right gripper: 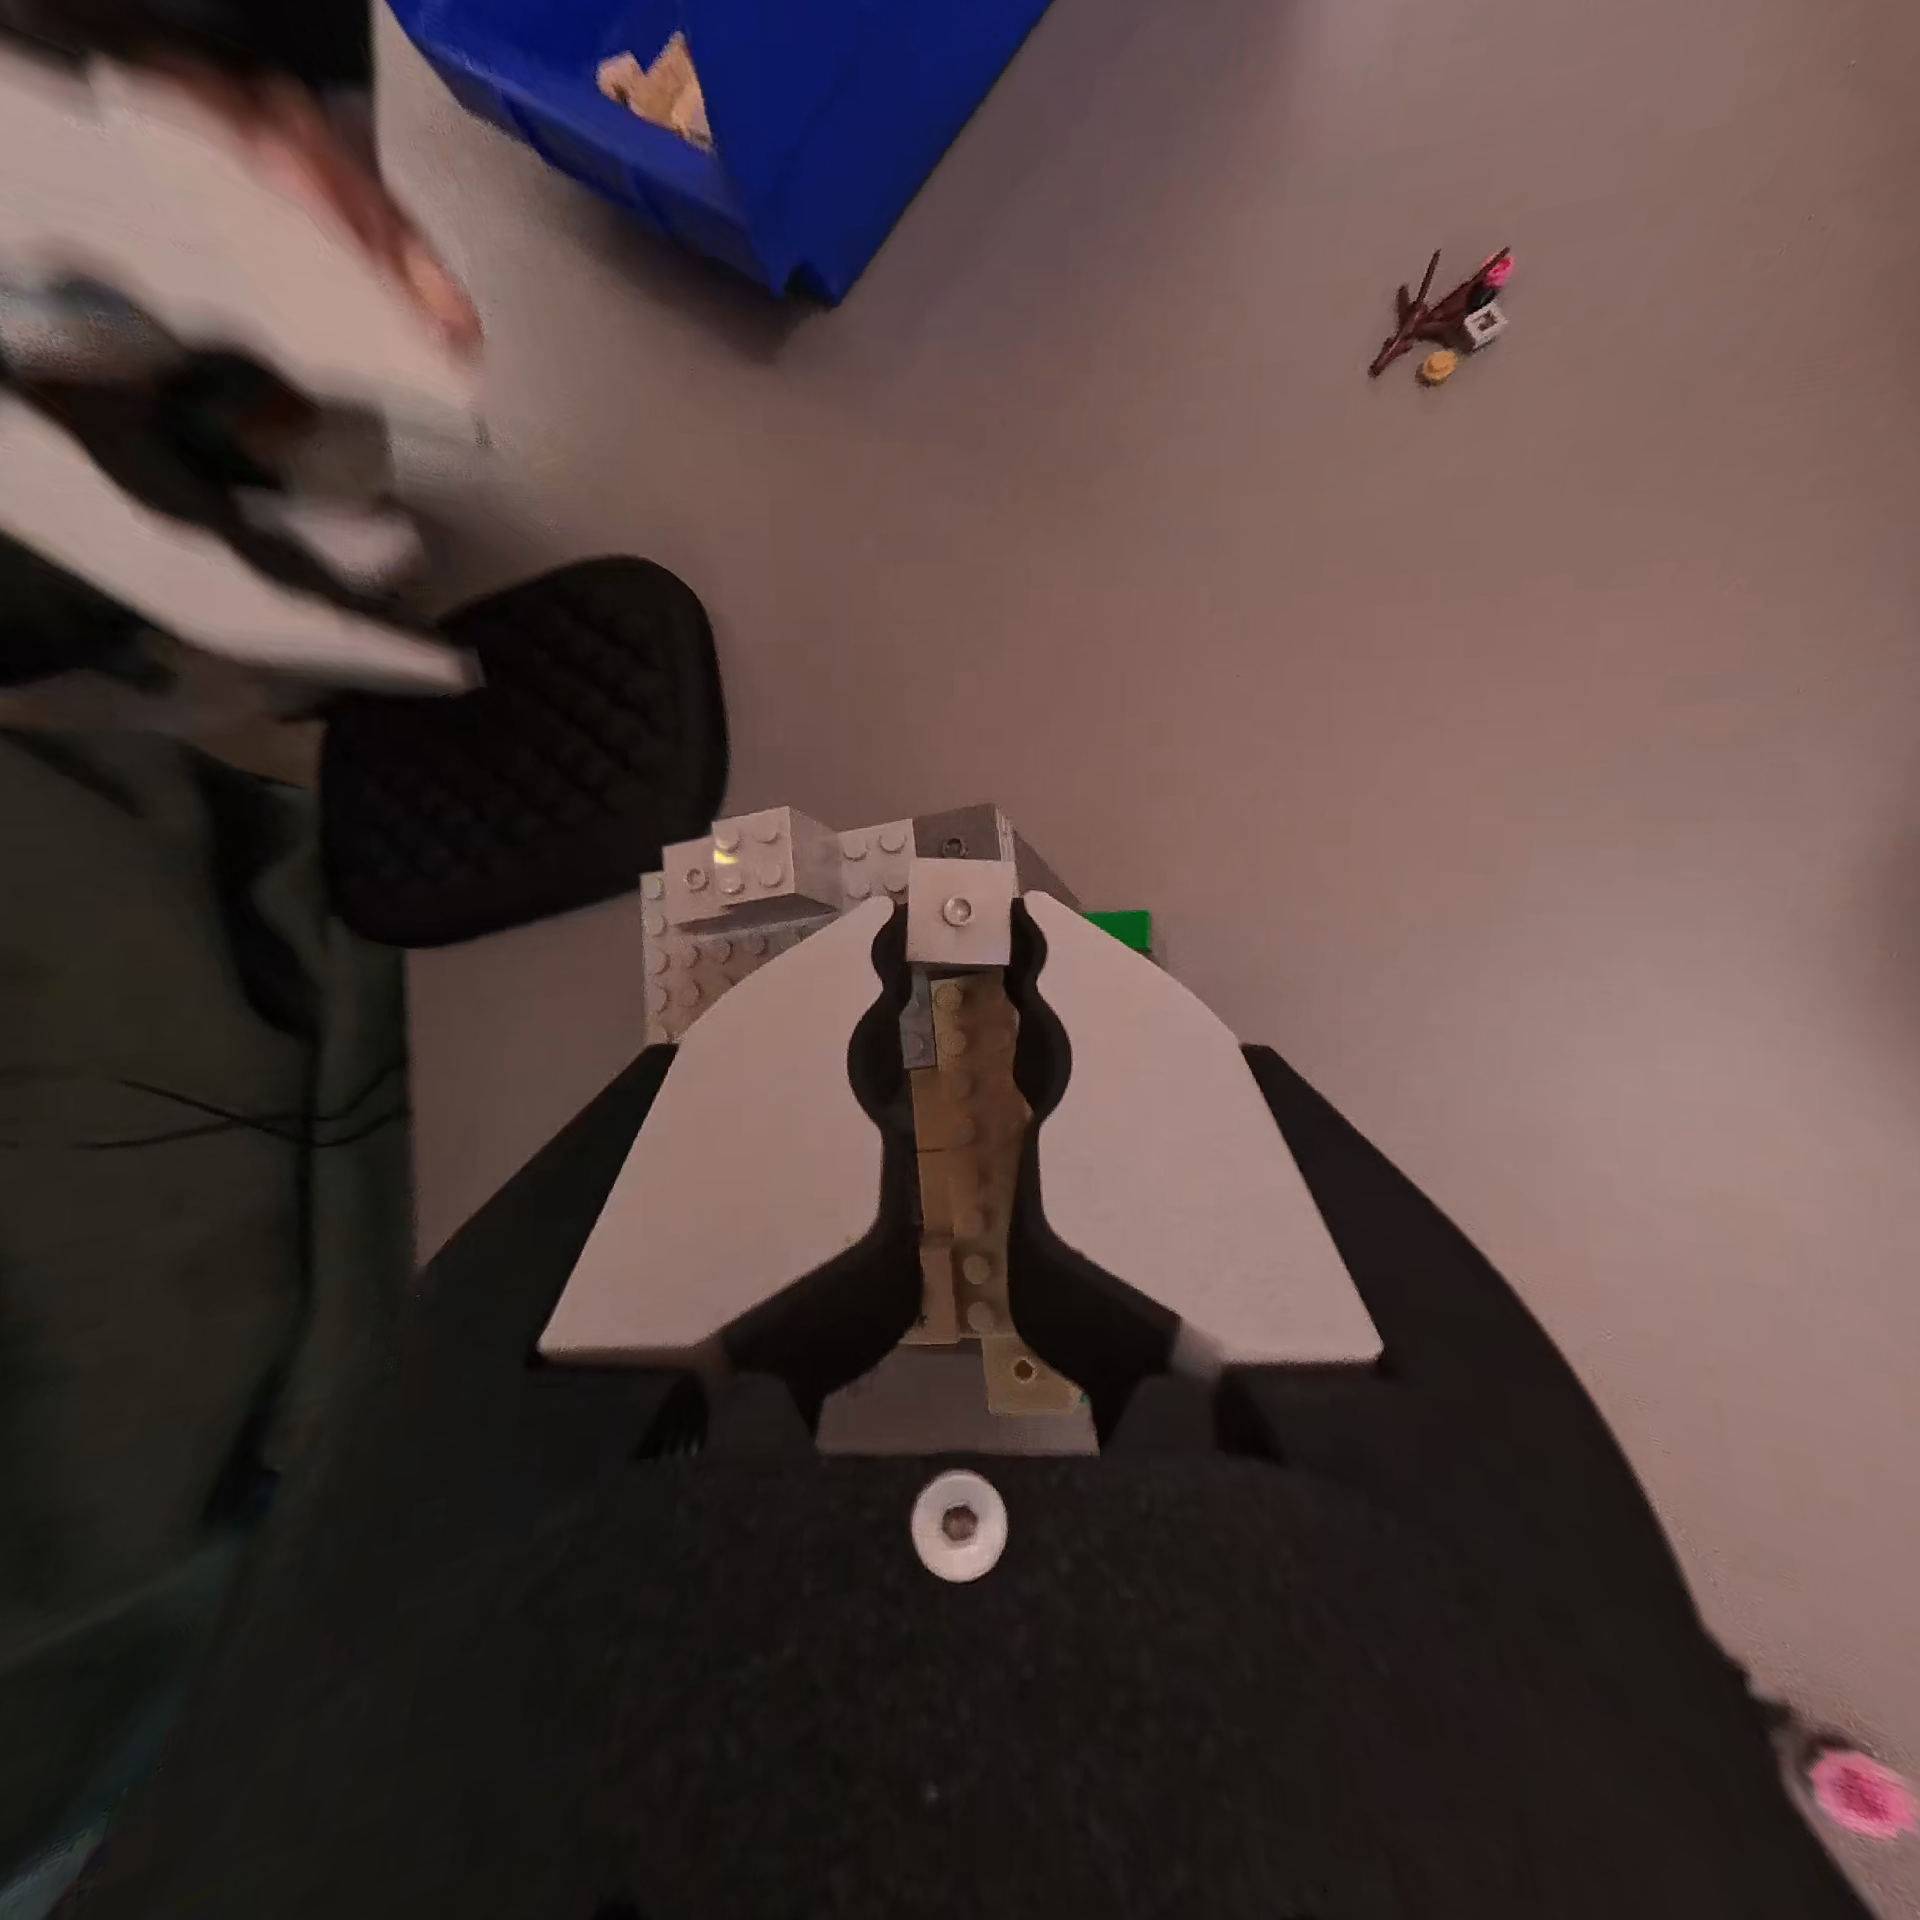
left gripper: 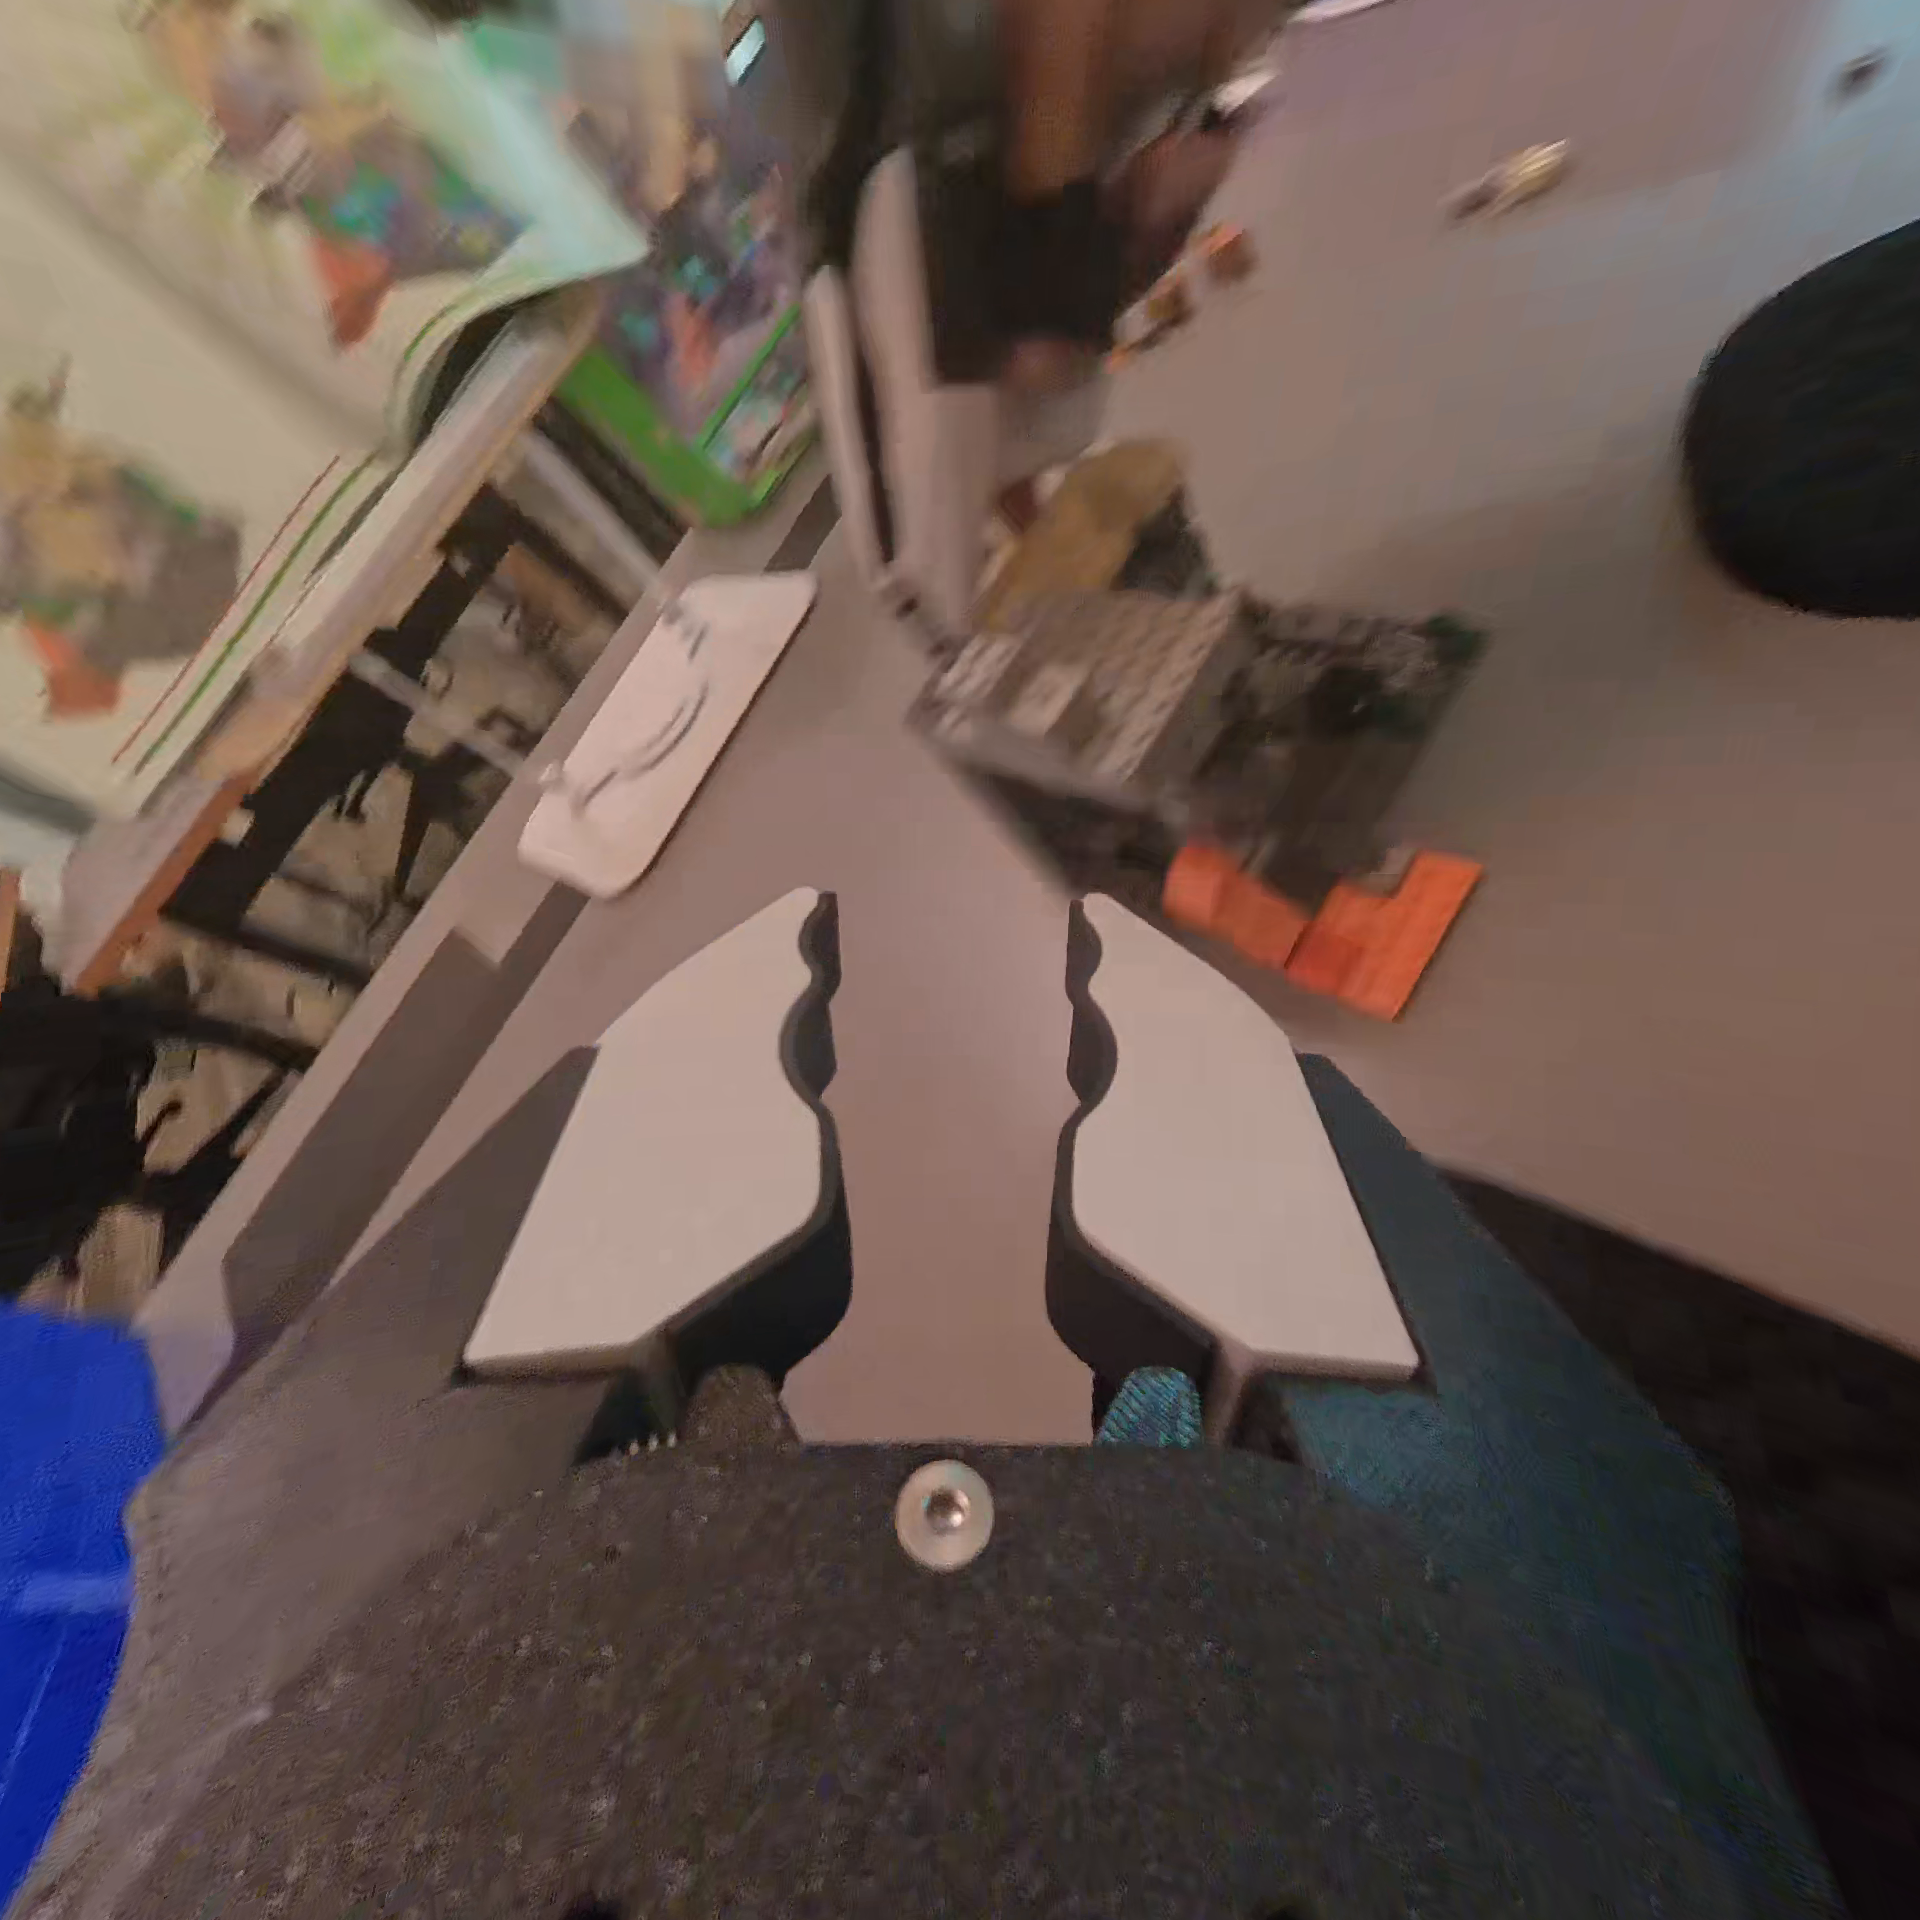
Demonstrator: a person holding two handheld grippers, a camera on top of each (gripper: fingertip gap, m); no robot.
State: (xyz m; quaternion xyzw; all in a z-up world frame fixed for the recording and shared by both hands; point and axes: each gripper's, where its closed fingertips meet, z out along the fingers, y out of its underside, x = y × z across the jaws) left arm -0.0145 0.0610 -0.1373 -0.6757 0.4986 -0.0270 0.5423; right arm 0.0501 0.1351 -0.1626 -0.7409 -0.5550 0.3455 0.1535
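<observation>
1. Left tongs [left gripper: 951, 914]: spread wide, gripping nothing, touching nothing. Poised over a bare stretch of the grey counter [left gripper: 1558, 883].
2. Ahead of the left tongs, to the right: a blurred dark grey and black brick assembly [left gripper: 1195, 707] with flat orange bricks [left gripper: 1320, 925] at its near edge. Apart from both fingers.
3. Ahead and to the left: a flat white rounded tray with dark marks [left gripper: 665, 727], lying at the counter edge, well apart from the fingertips.
4. Right tongs [right gripper: 956, 914]: nearly pressed together, pinching a small light grey square brick with a single stud [right gripper: 956, 920] at the fingertips.
5. Position of the pinched brick: directly over a stepped light grey studded brick build [right gripper: 748, 904] standing on the counter. Seated on the build or held just above it: cannot tell.
6. Visible through the gap between the right fingers: a strip of tan studded bricks [right gripper: 966, 1143]. Just right of the fingertips: a small green brick [right gripper: 1117, 925].
7. Just left of the build: a black quilted pad [right gripper: 520, 748].
8. Loose on the counter, well apart from the build: a small brown branch-shaped piece with a pink tip [right gripper: 1444, 312] and a pink flower-shaped piece [right gripper: 1860, 1792].
9. At the far edge: a blue plastic bin [right gripper: 748, 125], holding some tan pieces.
</observation>
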